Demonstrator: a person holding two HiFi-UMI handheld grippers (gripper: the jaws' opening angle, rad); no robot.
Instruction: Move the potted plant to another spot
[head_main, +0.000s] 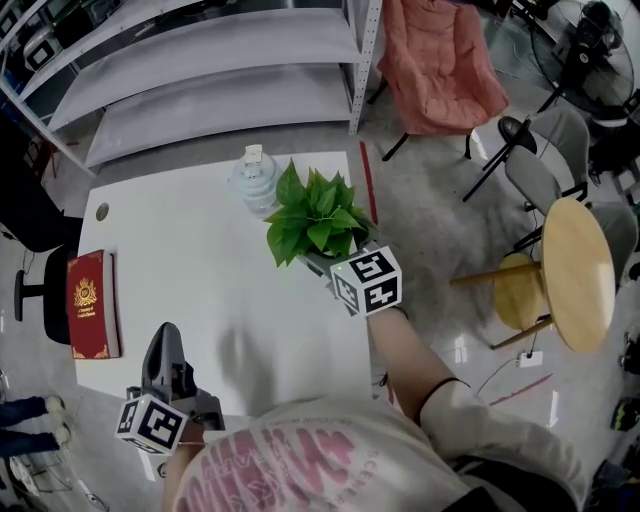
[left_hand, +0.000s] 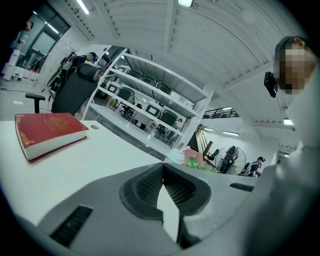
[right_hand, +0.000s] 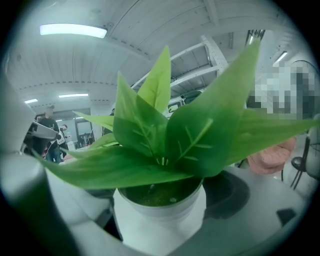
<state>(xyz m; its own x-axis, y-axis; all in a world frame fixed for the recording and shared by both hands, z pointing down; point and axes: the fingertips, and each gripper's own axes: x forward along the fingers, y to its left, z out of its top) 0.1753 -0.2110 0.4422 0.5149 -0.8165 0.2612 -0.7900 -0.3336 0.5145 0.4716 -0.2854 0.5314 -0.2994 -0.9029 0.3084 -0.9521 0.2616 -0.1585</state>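
At the desk's (head_main: 200, 260) far right edge, head view: potted plant (head_main: 315, 222) stands upright, directly ahead of the right tongs (head_main: 322, 258). The left tongs (head_main: 166, 352) are well apart at the near edge. Left gripper view: jaws closed tip to tip, nothing held, plant far off to the right. Right gripper view: jaws spread wide with the pot (right_hand: 160, 220) between them; a dark gap shows on its left side, so not yet clamped. Judgement: right hand is nearer and should close, then lift.
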